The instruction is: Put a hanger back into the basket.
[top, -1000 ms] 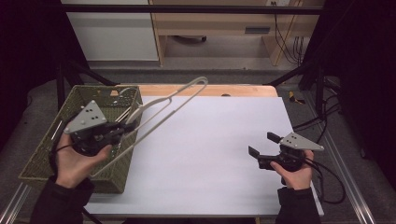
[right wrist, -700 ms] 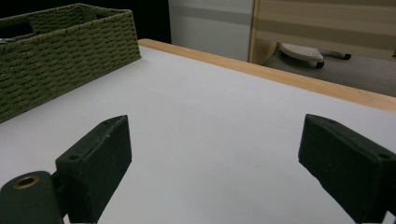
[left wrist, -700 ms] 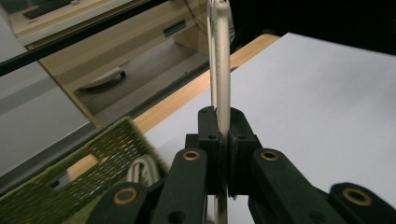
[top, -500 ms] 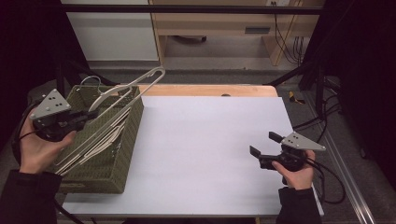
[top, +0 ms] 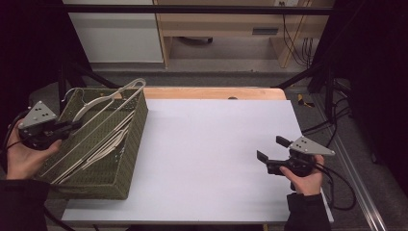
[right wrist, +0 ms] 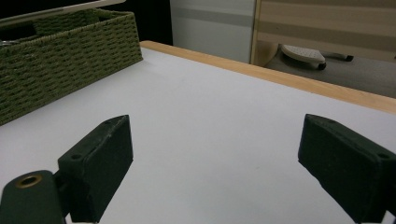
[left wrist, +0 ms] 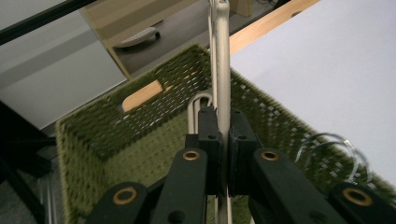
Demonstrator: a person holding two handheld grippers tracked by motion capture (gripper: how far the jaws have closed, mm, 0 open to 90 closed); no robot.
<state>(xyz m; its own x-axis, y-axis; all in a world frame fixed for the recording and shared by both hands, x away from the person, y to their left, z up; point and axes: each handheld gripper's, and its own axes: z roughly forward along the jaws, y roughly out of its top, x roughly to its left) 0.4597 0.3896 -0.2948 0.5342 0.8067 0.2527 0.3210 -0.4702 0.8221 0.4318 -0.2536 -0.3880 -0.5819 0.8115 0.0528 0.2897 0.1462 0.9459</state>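
At far left of the desk (top: pixel 216 144), your left tongs (top: pixel 72 126) are pinching a pale clothes hanger (top: pixel 108 101) by one of its bars, w/ the jaws pressed tight on it; the left gripper view shows the bar (left wrist: pixel 223 70) clamped between both pads. It sits over the green woven basket (top: pixel 134 144), hook end pointing toward the far rim, lower end angled down among other pale hangers (top: pixel 103 149) lying inside. Whether it touches them can't be told.

Your right tongs (top: pixel 269 155) hover low over the bare white desk at right, jaws spread wide, nothing between them, well apart from the basket.

Step in hand, by my read: stowing the hanger in the basket. Next move prob. calls for lowering it until it rests flat on the pile, keeping the hook inside the rim, then spreading the left tongs and backing off w/o snagging a bar.
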